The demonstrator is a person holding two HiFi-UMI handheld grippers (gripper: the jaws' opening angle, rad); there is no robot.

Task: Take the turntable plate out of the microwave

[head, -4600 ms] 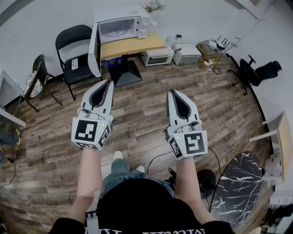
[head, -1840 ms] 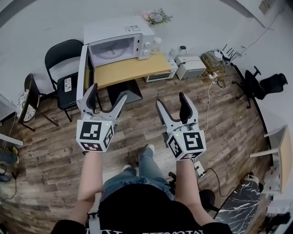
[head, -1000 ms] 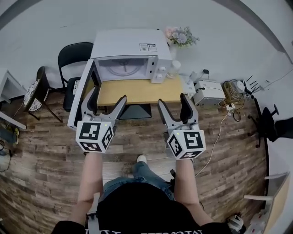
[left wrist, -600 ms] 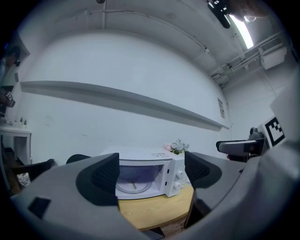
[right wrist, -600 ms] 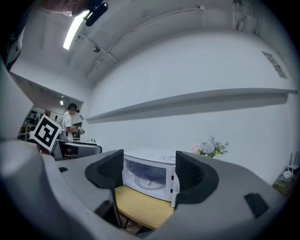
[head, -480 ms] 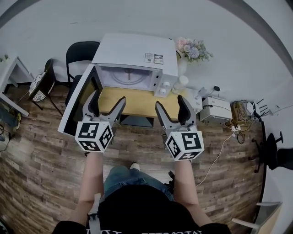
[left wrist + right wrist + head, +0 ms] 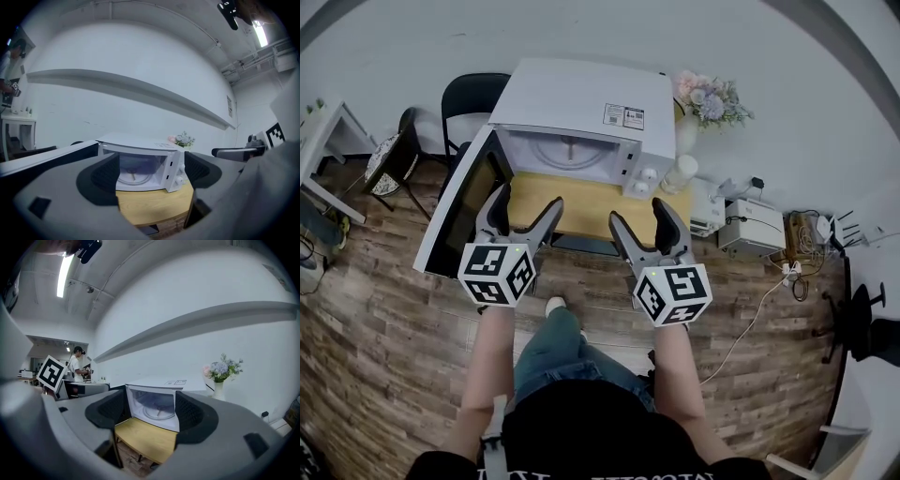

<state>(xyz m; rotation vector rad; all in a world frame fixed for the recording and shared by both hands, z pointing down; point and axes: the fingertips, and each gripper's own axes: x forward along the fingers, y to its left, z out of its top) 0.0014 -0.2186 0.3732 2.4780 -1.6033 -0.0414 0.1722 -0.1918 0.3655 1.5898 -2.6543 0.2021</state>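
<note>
Well ahead of the left gripper (image 7: 525, 201) and right gripper (image 7: 637, 214), the turntable plate (image 7: 568, 150) lies inside the open microwave (image 7: 591, 94).
Both grippers hang by the table's (image 7: 581, 202) near edge, jaws spread, nothing between them.

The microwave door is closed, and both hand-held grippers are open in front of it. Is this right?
No. The head view shows the microwave door swung open to the left. The left hand-held gripper and right hand-held gripper are open in front of it.
</note>
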